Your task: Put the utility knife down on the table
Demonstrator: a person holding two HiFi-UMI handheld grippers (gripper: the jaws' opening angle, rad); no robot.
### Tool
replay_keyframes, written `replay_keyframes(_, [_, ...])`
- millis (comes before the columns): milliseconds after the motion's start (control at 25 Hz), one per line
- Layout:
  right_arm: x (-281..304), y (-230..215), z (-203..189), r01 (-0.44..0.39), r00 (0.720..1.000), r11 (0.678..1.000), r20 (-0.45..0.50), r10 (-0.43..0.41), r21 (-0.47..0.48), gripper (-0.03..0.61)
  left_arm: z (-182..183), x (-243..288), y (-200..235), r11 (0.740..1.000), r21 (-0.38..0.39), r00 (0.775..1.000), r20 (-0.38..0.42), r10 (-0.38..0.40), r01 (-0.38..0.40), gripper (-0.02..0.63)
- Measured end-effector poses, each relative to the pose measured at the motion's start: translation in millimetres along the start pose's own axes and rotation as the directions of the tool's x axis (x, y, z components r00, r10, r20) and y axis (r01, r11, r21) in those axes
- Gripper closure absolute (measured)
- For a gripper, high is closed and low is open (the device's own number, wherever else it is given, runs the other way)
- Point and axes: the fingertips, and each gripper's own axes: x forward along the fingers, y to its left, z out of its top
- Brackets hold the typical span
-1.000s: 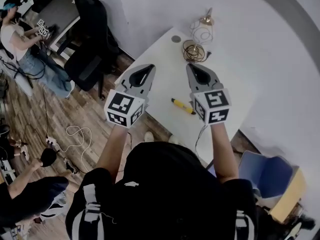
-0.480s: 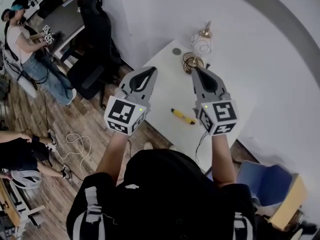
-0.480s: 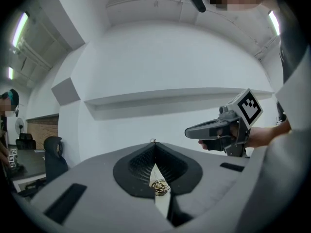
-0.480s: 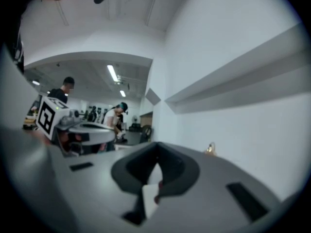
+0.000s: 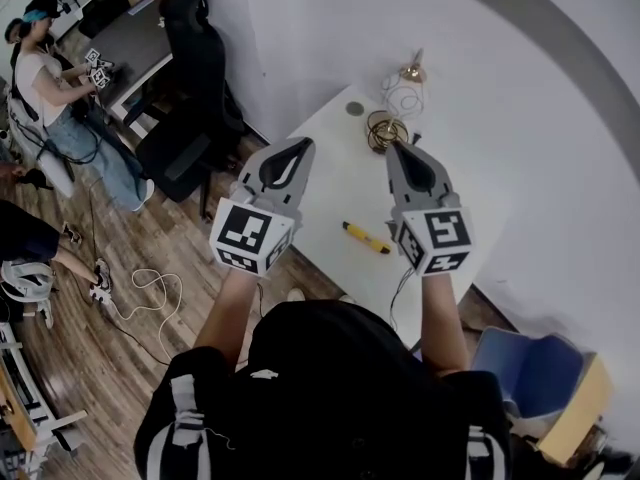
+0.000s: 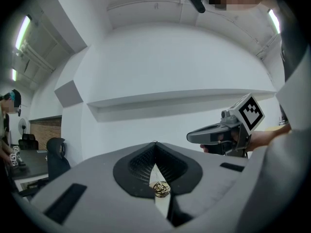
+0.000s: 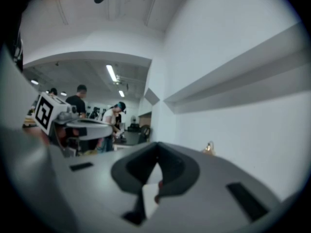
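**Utility knife [image 5: 367,238] lying flat on the white table [image 5: 330,158], free of both grippers.**
The left gripper [image 5: 303,144] is held above the knife and to its left. The right gripper [image 5: 397,150] is held above the knife and slightly to its right. Each has its jaws closed together with nothing between them. A coil of wire [image 5: 381,131] rests on the same table, well beyond the knife.

The person wears a black short-sleeved top [image 5: 330,368] with white stripes at both sides. The left gripper [image 5: 302,141] and right gripper [image 5: 391,146] are grey wedges tapering to dark-lined fingers [image 5: 283,163]. Each carries a white cube [image 5: 250,236] with black square markers. A thin grey cable [image 5: 398,280] hangs from the right one.
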Motion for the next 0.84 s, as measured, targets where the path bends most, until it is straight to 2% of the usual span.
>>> replay_keyframes(840, [9,3,-10,-0.019,1.0,1.0,-0.021,0.019,0.003,0.545,-2,3,3,1.0,-0.026,1.0,0.011,0.005,-0.005,0.597])
